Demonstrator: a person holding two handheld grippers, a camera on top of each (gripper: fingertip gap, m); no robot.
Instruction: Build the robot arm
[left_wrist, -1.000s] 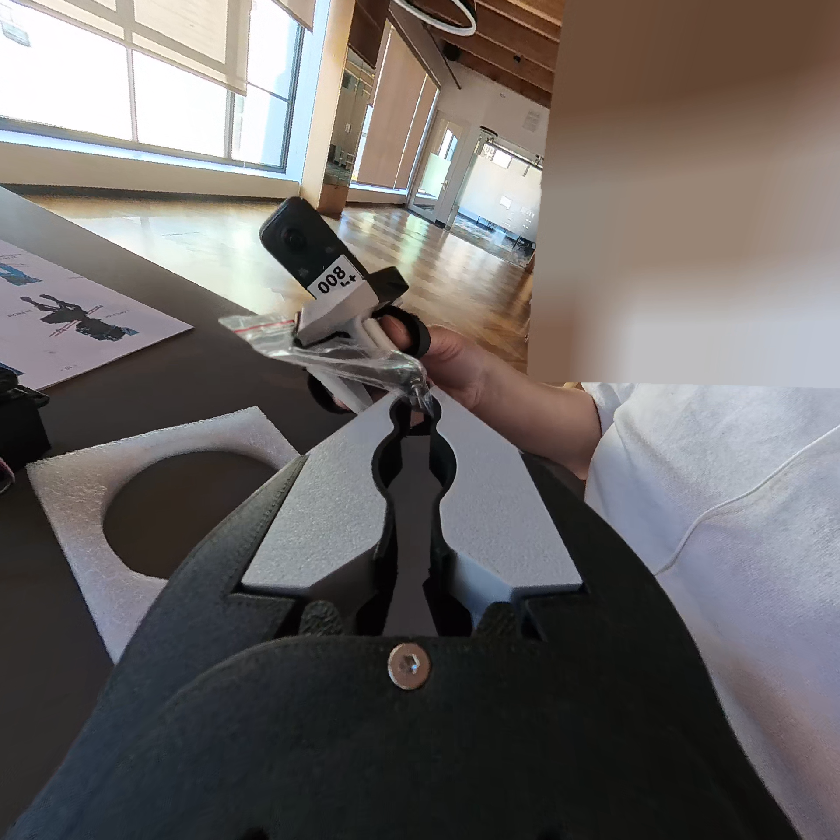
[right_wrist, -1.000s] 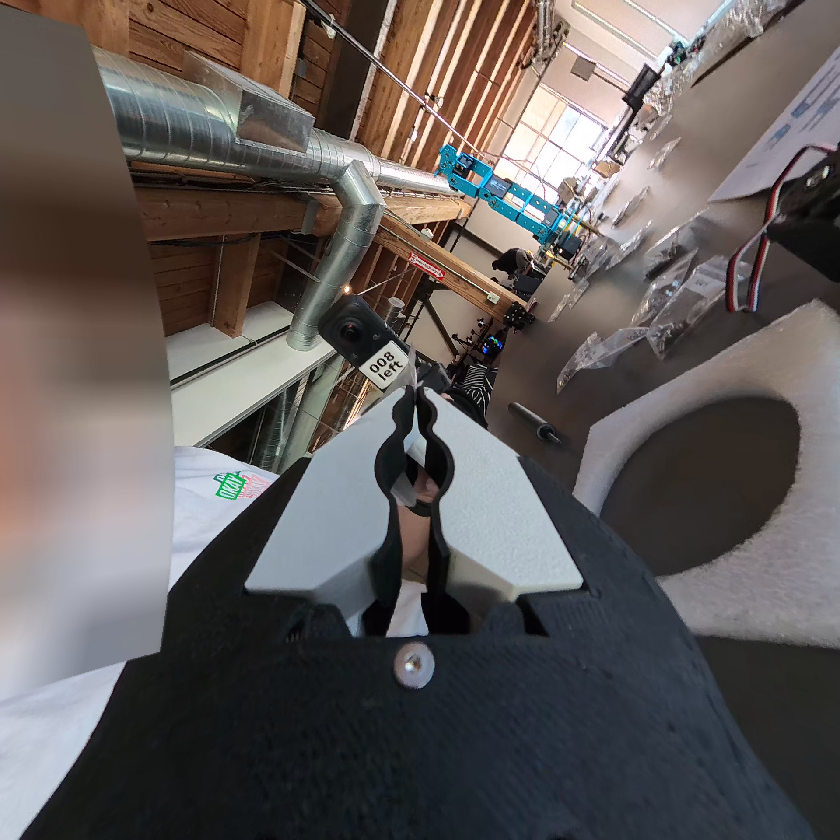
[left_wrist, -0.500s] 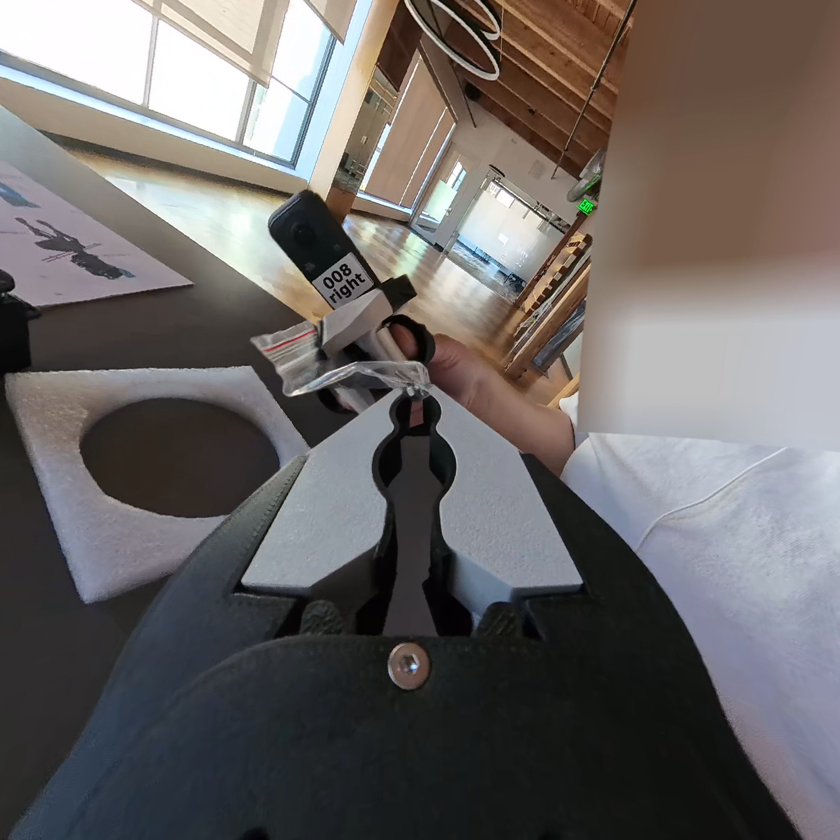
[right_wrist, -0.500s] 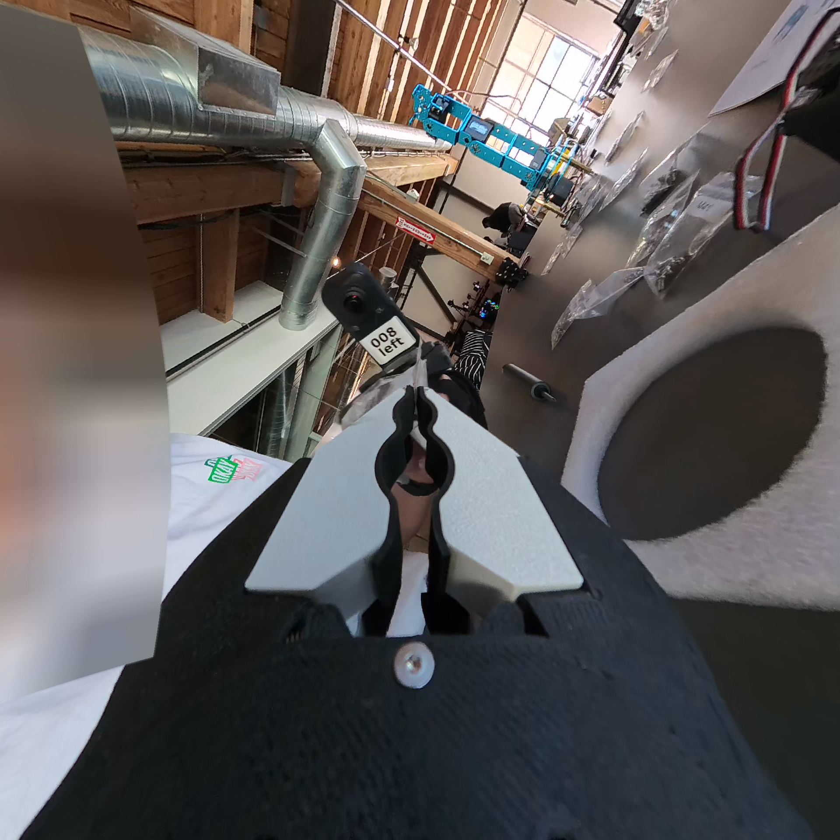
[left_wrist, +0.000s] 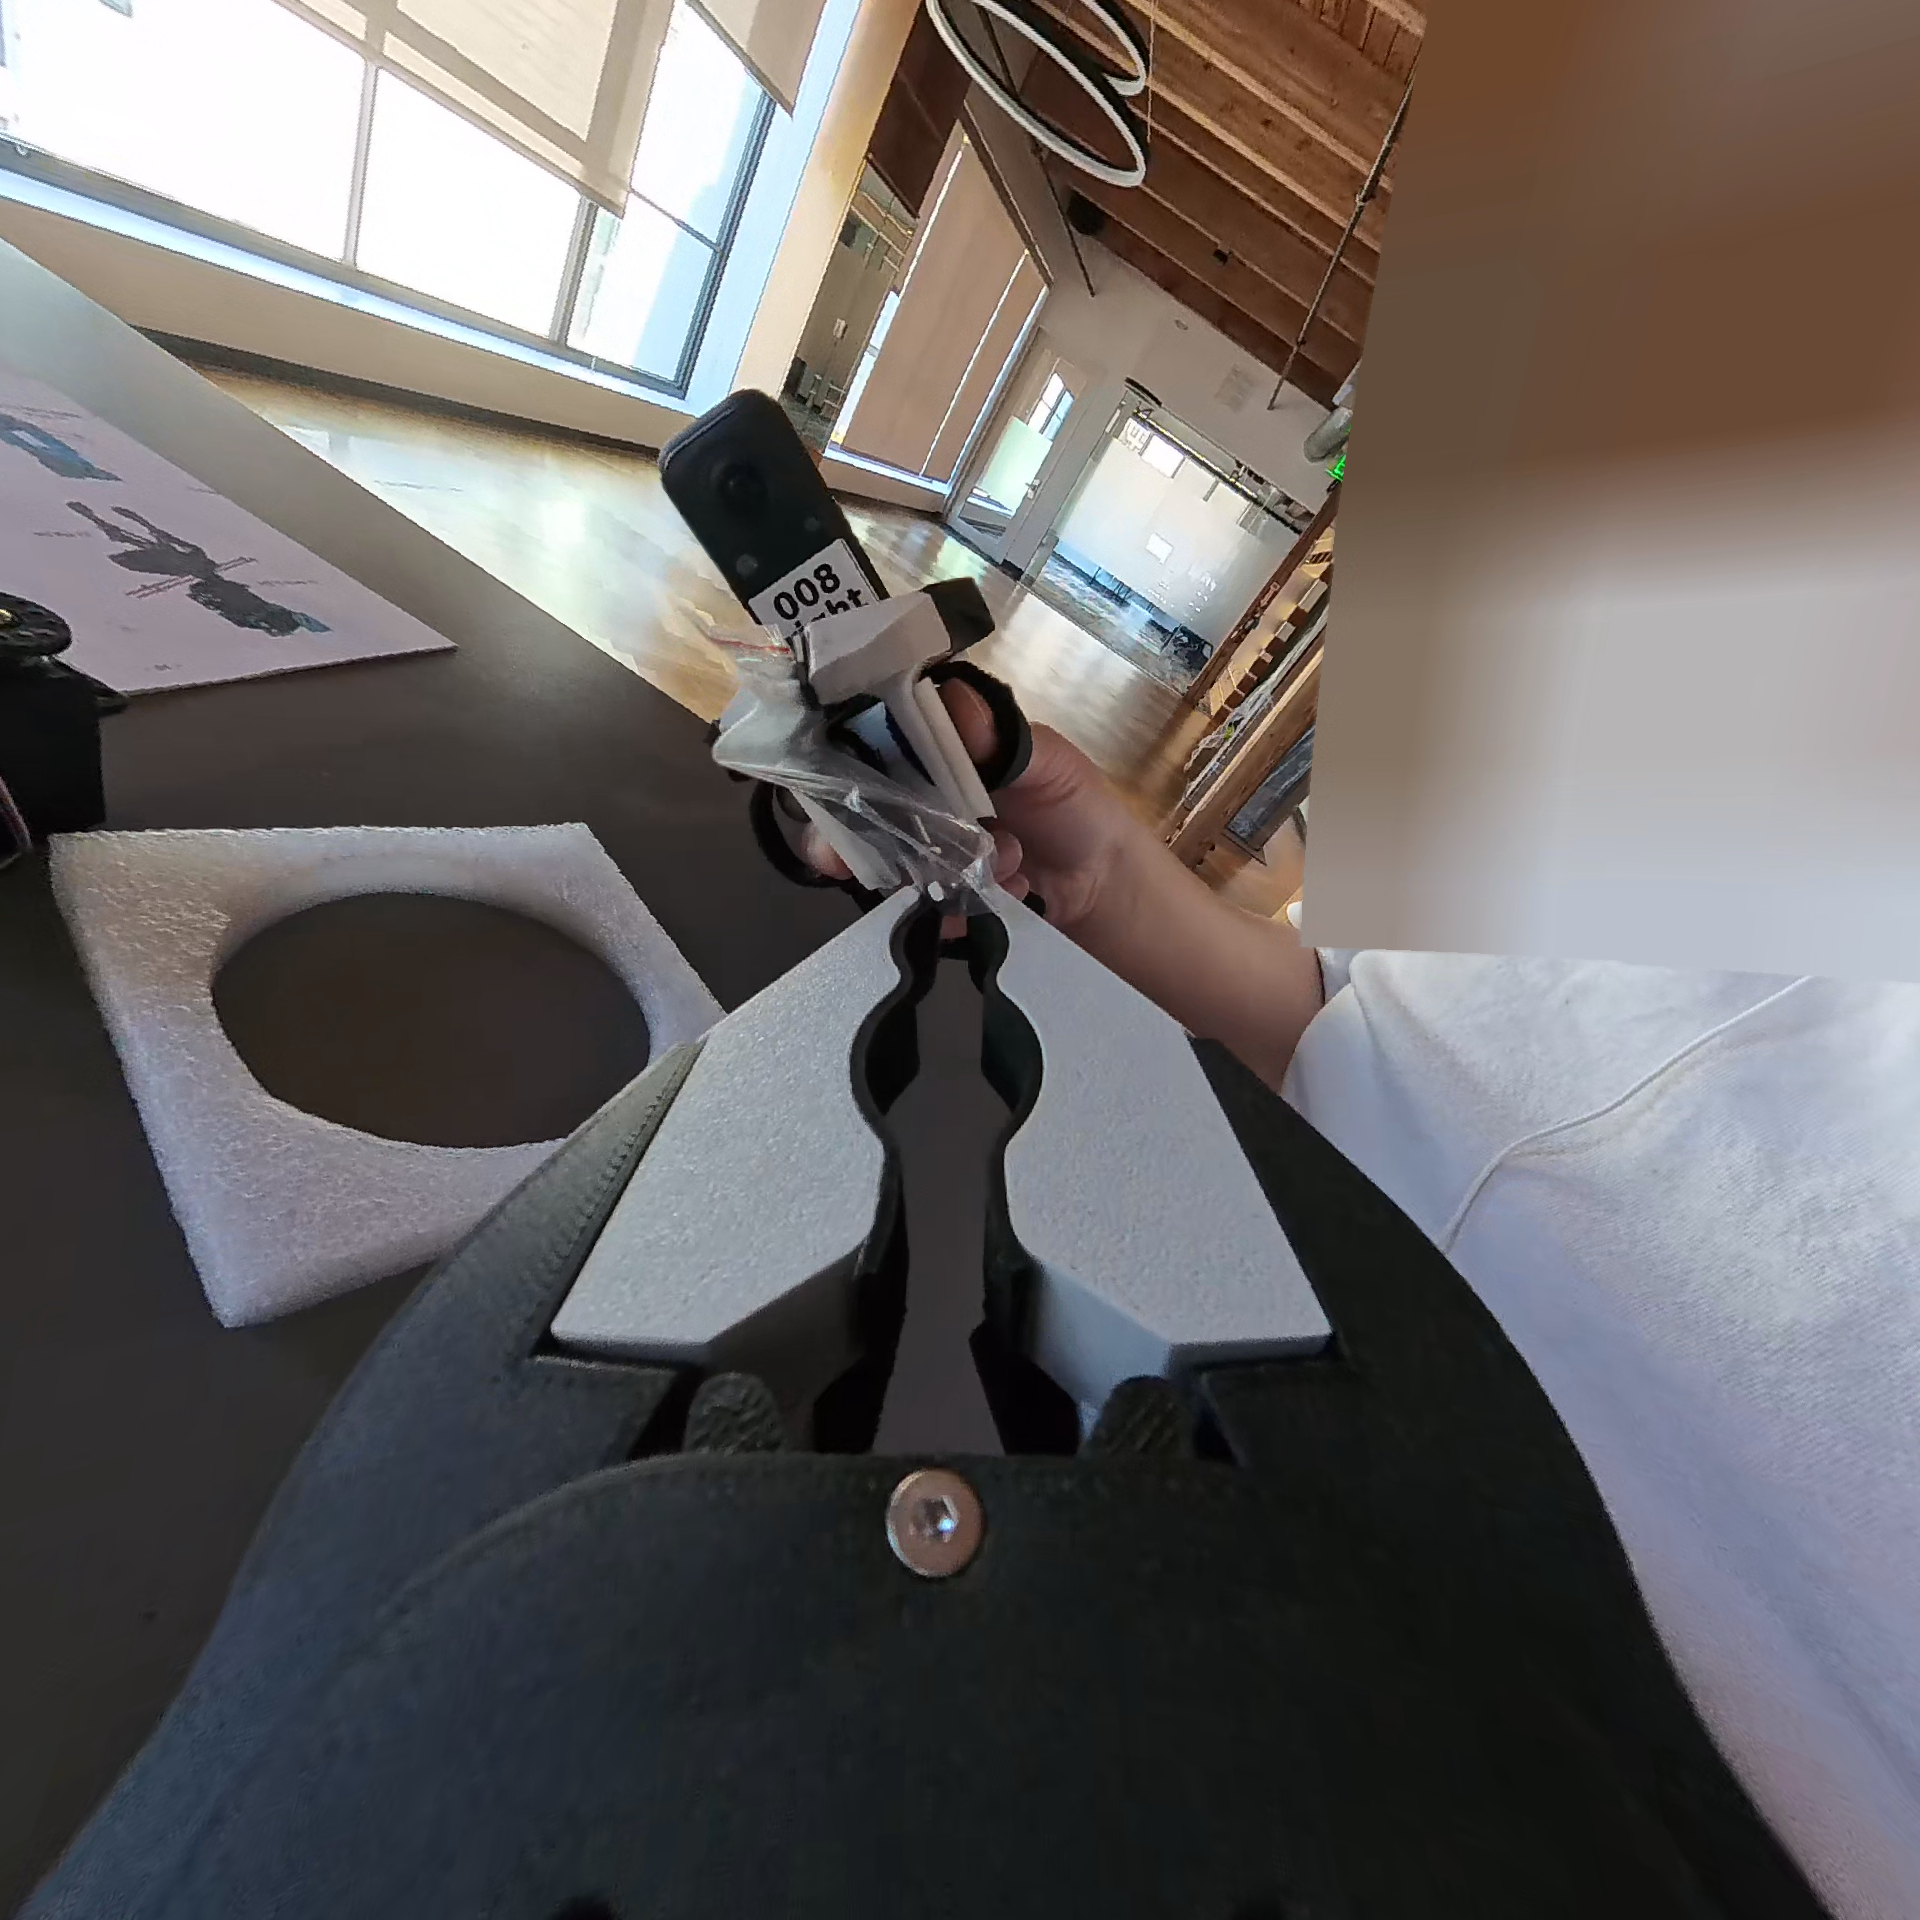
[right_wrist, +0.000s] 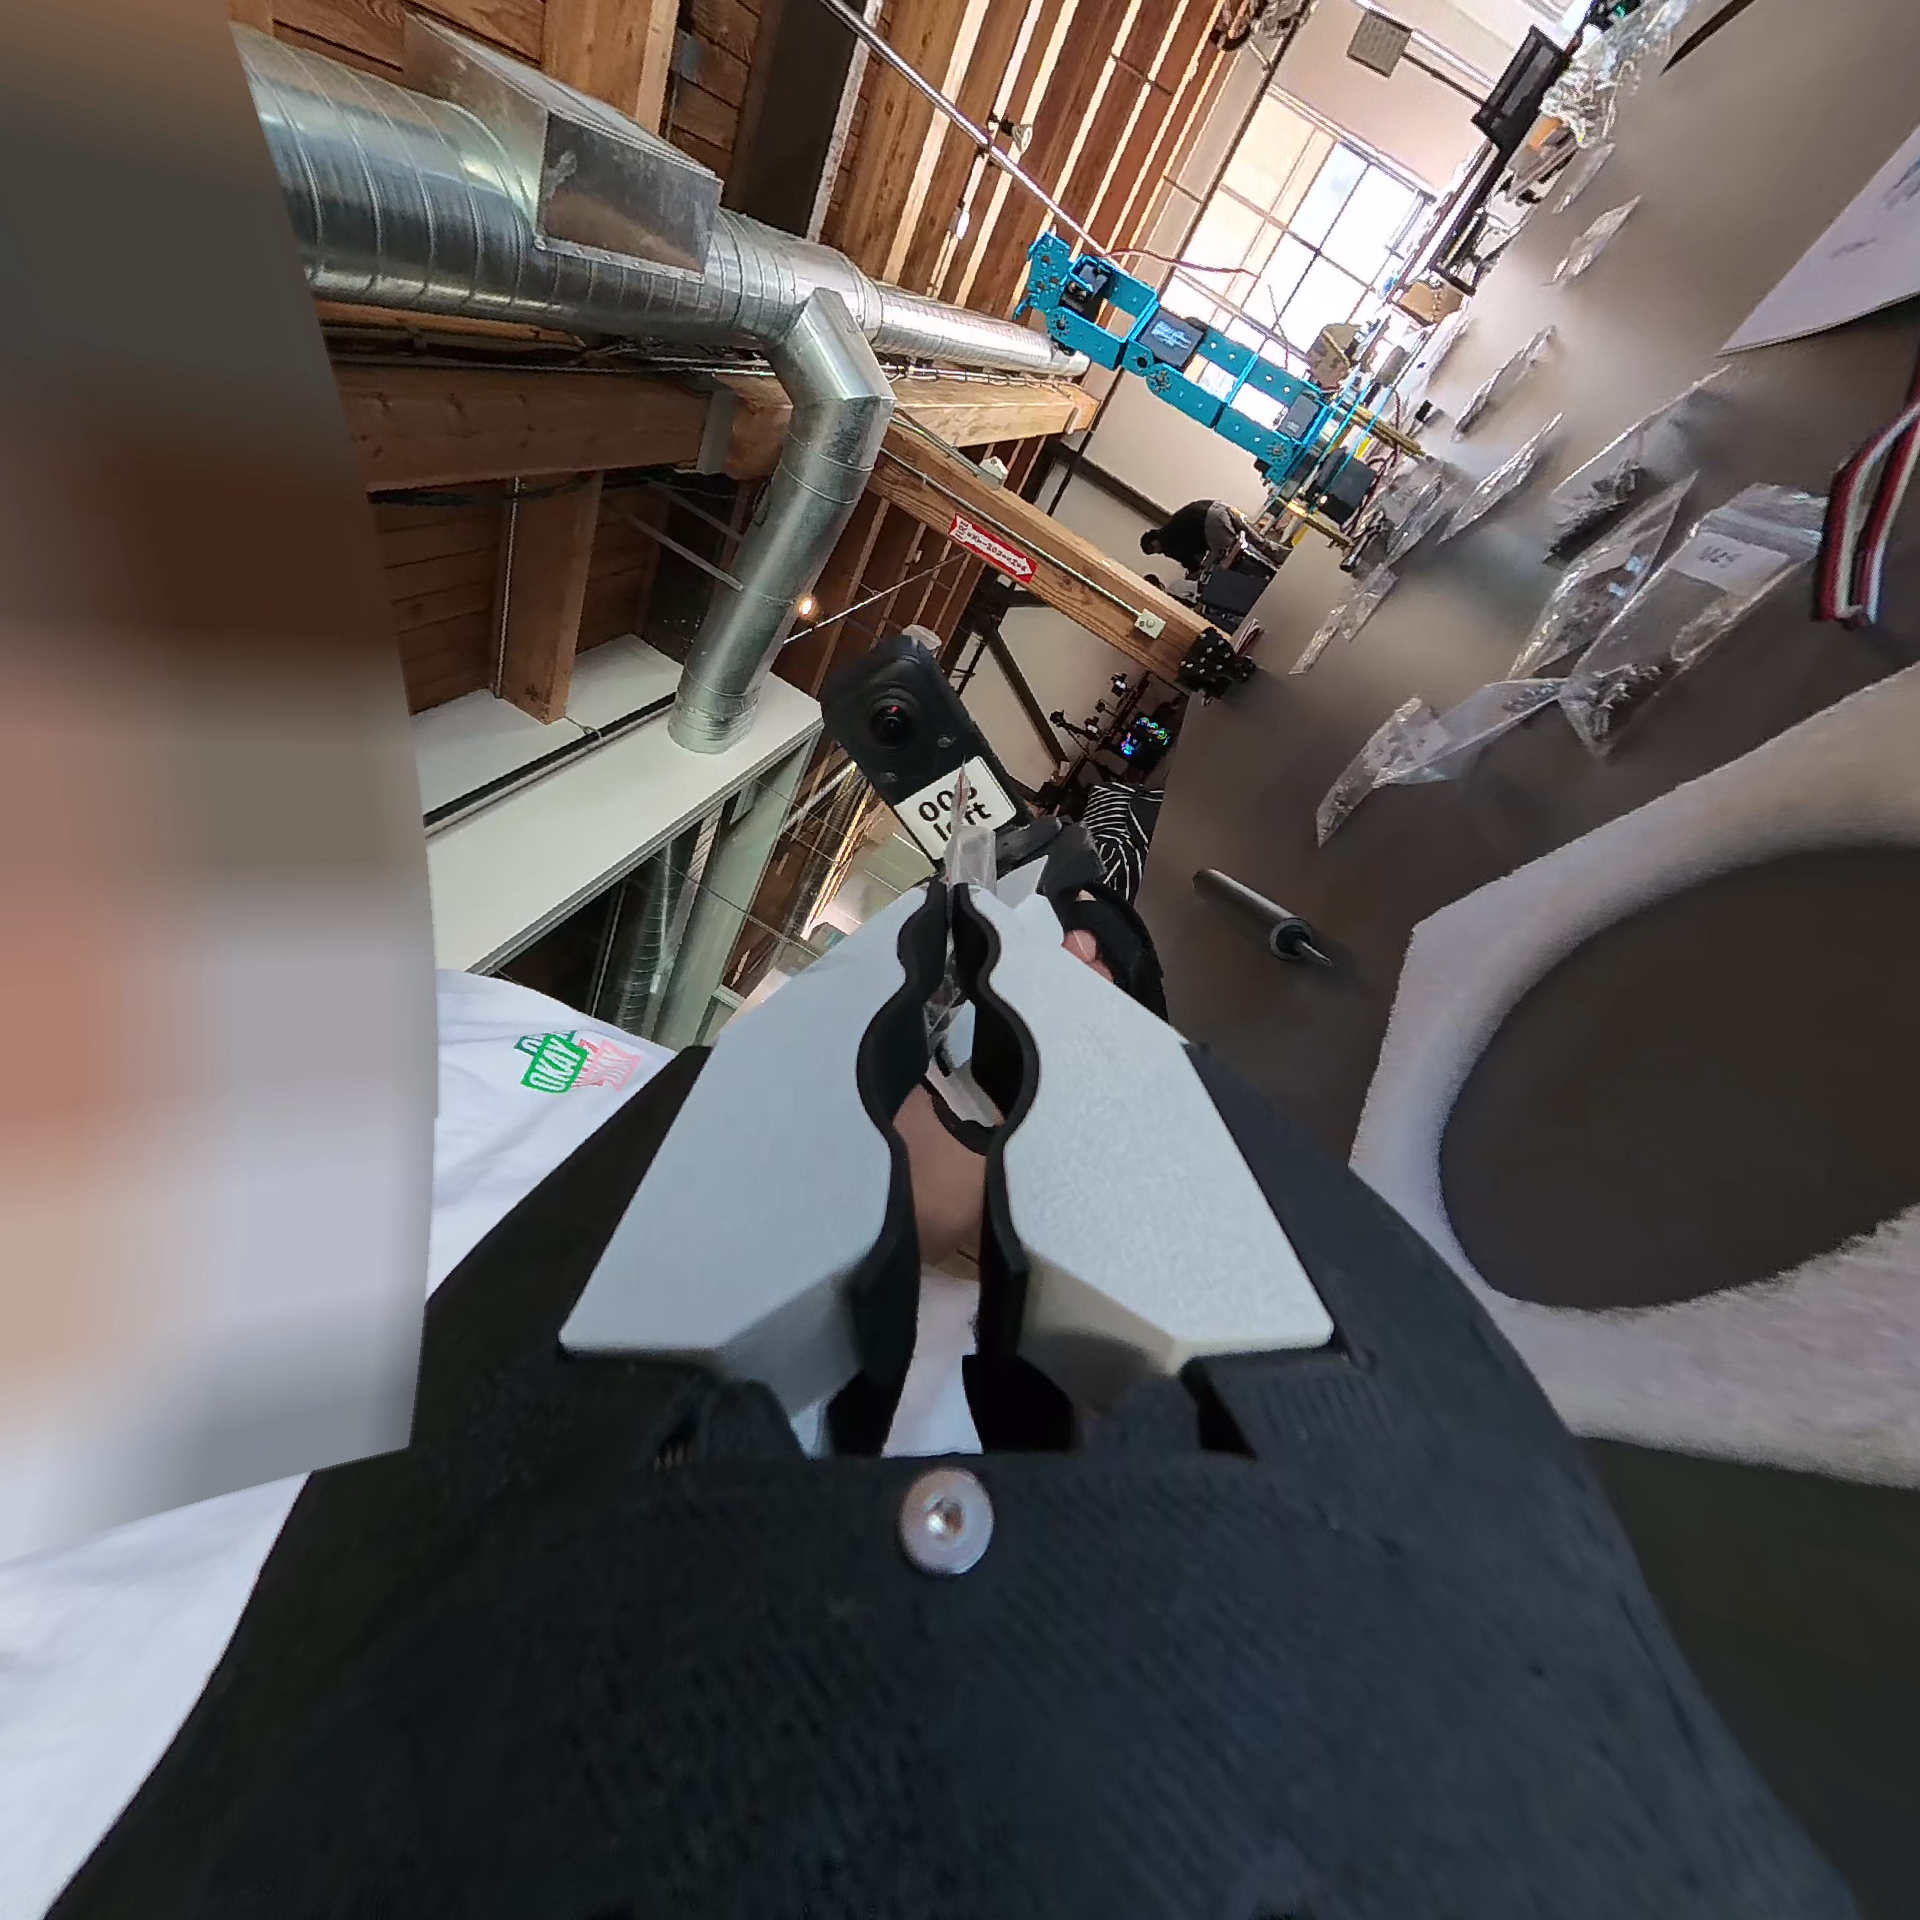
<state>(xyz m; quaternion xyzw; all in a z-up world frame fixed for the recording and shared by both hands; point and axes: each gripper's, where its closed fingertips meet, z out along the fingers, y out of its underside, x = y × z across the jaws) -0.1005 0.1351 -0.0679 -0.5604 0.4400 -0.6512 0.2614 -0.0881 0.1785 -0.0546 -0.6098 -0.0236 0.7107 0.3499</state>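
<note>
A small clear plastic zip bag (left_wrist: 852, 790) hangs crumpled between my two grippers, above a dark table (left_wrist: 312, 748). My left gripper (left_wrist: 951, 906) is shut on the bag's near corner. My right gripper (right_wrist: 961, 902) is shut on the bag's other end, and a sliver of the plastic (right_wrist: 971, 847) sticks out past its tips. The two grippers face each other at close range. The right one, with its black camera (left_wrist: 743, 488), shows in the left wrist view. The left one's camera (right_wrist: 894, 727) shows in the right wrist view. A hand (left_wrist: 1049, 821) holds the right gripper.
A white foam square with a round hole (left_wrist: 145, 935) lies on the table; it also shows in the right wrist view (right_wrist: 1766, 1371). A printed sheet (left_wrist: 343, 623) and a black block (left_wrist: 42, 727) lie farther left. Several bags of parts (right_wrist: 1662, 582) and a black tool (right_wrist: 1257, 925) lie beyond. Some 4 centimeters of space lies between my two pairs of fingers.
The bag has bunched up and its red-striped end has swung up against the right gripper. Both views have tilted, and the right gripper now looks larger and closer.
</note>
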